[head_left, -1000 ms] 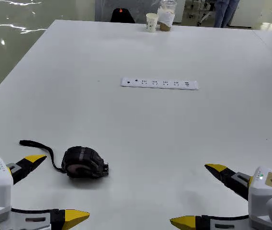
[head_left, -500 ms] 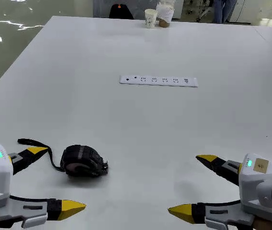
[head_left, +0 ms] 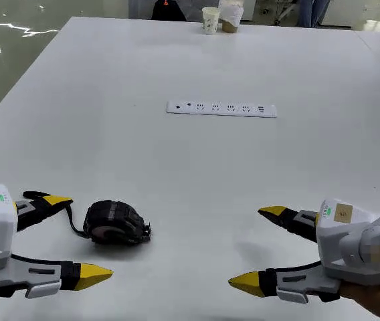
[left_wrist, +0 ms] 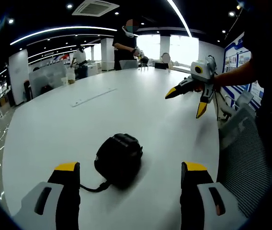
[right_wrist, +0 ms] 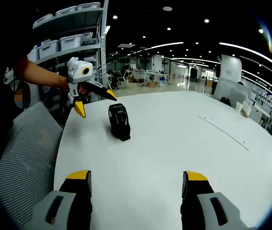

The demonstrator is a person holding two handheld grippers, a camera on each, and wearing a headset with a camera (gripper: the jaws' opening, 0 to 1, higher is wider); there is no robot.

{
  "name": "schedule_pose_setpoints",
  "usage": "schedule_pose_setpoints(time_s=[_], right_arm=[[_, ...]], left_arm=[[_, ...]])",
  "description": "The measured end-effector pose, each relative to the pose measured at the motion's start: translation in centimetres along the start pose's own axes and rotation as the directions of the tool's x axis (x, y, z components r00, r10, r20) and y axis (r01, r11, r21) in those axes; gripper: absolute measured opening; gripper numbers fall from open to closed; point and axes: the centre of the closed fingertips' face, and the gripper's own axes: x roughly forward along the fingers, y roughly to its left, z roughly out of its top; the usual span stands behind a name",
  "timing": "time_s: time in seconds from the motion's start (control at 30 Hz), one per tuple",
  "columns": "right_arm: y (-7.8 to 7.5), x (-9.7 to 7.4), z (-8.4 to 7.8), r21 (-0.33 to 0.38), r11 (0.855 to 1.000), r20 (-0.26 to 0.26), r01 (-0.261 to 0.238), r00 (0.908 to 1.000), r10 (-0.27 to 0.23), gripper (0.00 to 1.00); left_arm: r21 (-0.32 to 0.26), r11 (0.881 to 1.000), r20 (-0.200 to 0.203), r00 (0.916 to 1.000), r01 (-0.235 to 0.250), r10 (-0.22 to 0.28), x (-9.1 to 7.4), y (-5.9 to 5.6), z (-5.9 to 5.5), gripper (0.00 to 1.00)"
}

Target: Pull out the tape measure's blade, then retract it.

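A black tape measure [head_left: 115, 223] lies on the white table [head_left: 197, 167] at the near left, its wrist strap [head_left: 69, 217] trailing left. My left gripper [head_left: 83, 237] stands open just left of it, one yellow-tipped jaw behind the strap and one in front. In the left gripper view the tape measure [left_wrist: 119, 158] sits between and just beyond the open jaws of the left gripper [left_wrist: 130, 168]. My right gripper [head_left: 258, 246] is open at the near right, well apart from the case. The right gripper view shows the tape measure [right_wrist: 119, 120] far ahead, with the left gripper [right_wrist: 94, 99] beside it.
A white power strip [head_left: 221, 109] lies across the table's middle. Paper cups [head_left: 211, 20] stand at the far edge. The right gripper [left_wrist: 187, 101] hangs over the table in the left gripper view. People stand beyond the far end [left_wrist: 128, 42].
Both grippers have come forward and inward over the table, the left one closing in on the tape measure. The tape measure has not moved.
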Motion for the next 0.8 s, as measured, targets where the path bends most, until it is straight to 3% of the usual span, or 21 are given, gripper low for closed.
schedule_pose_setpoints(time_s=[0.47,0.8], right_arm=[[0.0,2.3,0.8,-0.076,0.993,-0.019,-0.095,0.9954,0.094,0.63],[0.0,4.0,1.0,-0.135,0.979,-0.048,-0.154,0.9877,0.149,0.56]], left_arm=[[0.082,0.995,-0.047,0.997,0.065,-0.061,0.7,1.0,0.3,0.68],[0.127,0.984,-0.104,0.9881,0.126,-0.114,1.1,1.5,0.0,0.58]])
